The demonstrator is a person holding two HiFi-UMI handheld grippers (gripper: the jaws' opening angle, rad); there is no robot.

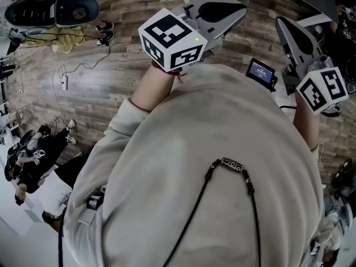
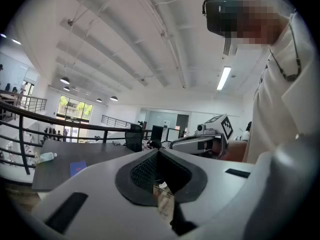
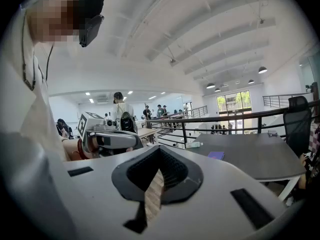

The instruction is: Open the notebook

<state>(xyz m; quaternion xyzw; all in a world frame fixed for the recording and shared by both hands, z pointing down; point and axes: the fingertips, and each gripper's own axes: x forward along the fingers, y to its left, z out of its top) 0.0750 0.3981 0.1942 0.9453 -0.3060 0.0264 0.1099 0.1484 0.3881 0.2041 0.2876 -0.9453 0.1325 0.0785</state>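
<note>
A small blue notebook (image 2: 77,167) lies flat and closed on a dark table (image 2: 60,176), far ahead of both grippers; in the right gripper view the notebook (image 3: 216,155) sits near the table's (image 3: 255,156) left end. I hold both grippers up in front of my chest, well short of the table. My left gripper (image 1: 239,7) (image 2: 158,156) is shut, its jaws meeting in a thin seam with nothing held. My right gripper (image 1: 282,24) (image 3: 160,156) is shut and empty too. Each gripper view shows the other gripper beside it.
A clear bottle (image 2: 46,157) (image 3: 194,144) lies on the table past the notebook. A black railing (image 3: 225,119) runs behind the table, and black office chairs (image 2: 134,136) (image 3: 299,124) stand near it. A small screen device (image 1: 261,72) hangs between my hands over a wooden floor (image 1: 105,65).
</note>
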